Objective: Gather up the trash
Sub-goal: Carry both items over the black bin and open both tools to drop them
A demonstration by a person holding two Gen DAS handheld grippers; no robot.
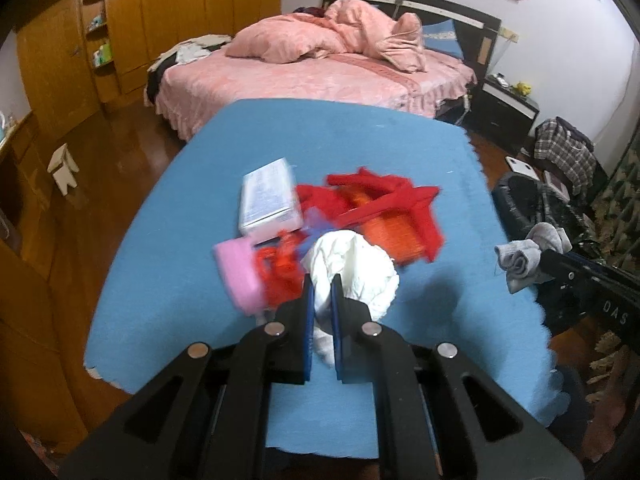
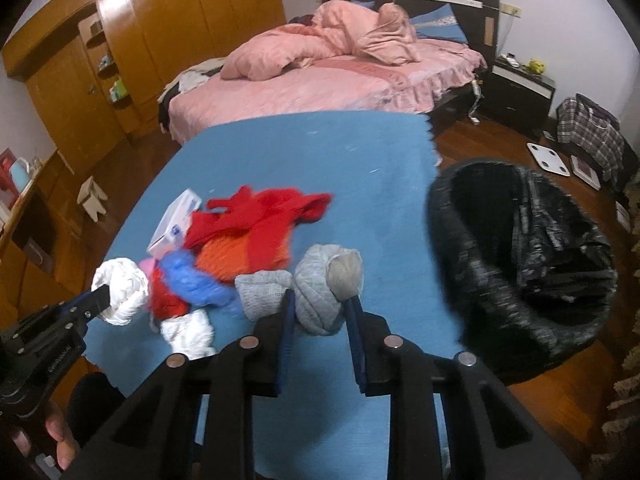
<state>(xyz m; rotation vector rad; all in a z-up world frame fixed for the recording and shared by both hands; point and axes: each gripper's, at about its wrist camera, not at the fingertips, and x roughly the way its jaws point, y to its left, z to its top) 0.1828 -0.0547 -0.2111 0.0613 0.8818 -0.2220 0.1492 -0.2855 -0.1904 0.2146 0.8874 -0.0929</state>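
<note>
Left gripper [image 1: 322, 280] clamped on white wad [image 1: 352, 268], right gripper [image 2: 320, 300] clamped on grey sock ball [image 2: 320, 292], both just above blue table [image 2: 380, 184]. Pickup step done, by the look. Next: carry to black bag [image 2: 520, 260] at table's right edge, release inside.

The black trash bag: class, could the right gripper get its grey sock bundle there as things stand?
Probably yes. The right gripper is shut on the grey sock bundle, and the black trash bag gapes open just beside the blue table, with nothing between them.
</note>
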